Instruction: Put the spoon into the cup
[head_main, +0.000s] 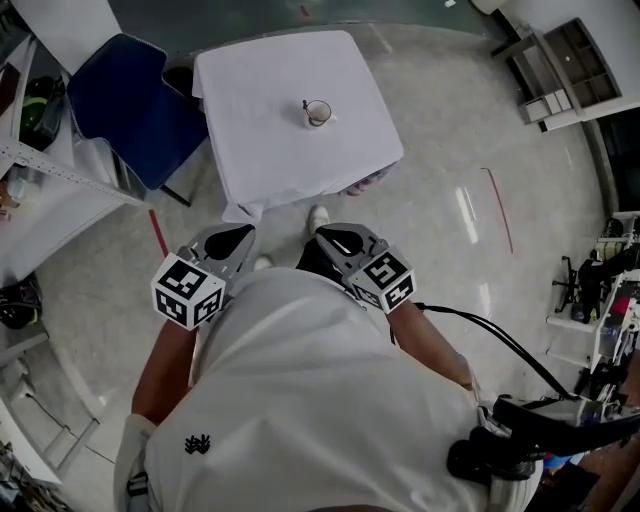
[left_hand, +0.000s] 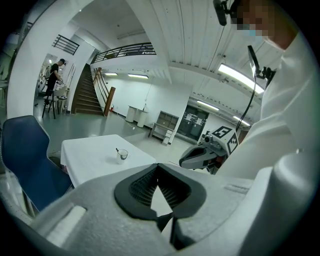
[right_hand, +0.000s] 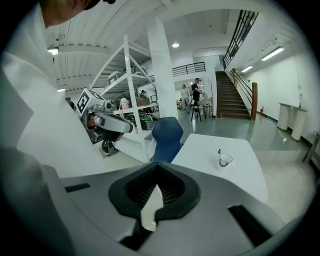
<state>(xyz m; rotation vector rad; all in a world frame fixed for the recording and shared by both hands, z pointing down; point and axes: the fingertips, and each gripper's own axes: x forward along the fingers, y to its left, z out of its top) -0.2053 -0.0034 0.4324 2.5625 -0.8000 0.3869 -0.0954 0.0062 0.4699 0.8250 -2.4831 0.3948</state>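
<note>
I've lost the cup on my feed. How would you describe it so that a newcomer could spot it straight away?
Find the square table draped in a white cloth, with the blue chair at its side. Near the middle of the cloth stands the cup, small and pale with a dark rim. It is the only thing on the cloth, and a thin stick that looks like the spoon pokes up from it.

The spoon (head_main: 306, 104) is seen inside the cup (head_main: 319, 114) on the white-clothed table (head_main: 270, 150), with a blue chair (head_main: 130, 95) set just beside it.
</note>
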